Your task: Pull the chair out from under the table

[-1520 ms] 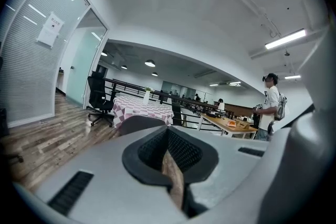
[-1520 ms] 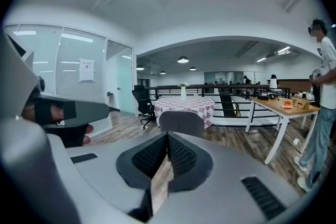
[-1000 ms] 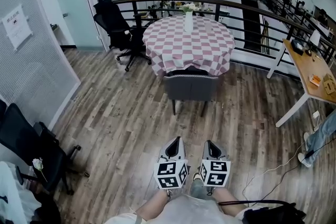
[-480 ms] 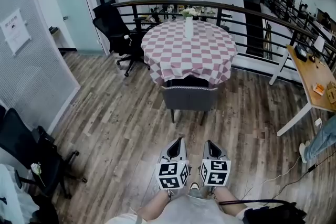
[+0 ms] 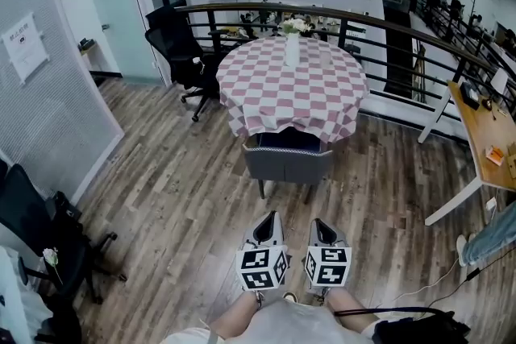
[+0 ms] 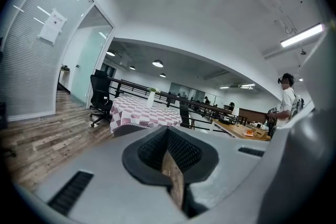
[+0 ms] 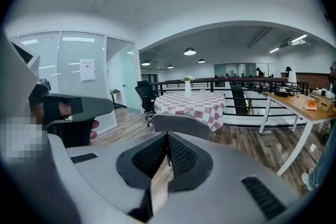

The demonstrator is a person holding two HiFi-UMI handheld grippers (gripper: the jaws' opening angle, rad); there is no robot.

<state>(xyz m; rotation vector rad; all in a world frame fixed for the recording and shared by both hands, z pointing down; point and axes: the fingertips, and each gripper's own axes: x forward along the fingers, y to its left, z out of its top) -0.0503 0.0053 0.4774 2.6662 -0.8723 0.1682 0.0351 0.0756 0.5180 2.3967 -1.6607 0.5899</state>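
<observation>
Chair (image 5: 288, 163) stands tucked under the far round table (image 5: 274, 84), grey back facing near, well apart from the left gripper (image 5: 271, 217) and right gripper (image 5: 321, 221). It looks padded over a stiff frame and fairly heavy, with plain legs likely to drag on the wood floor (image 5: 185, 189). The back's top edge seems the best hold. Its seat and far legs are hidden by the cloth (image 5: 322, 113). Both grippers have jaws pressed together, nothing between. The vase (image 5: 292, 50) on the table could tip if bumped.
</observation>
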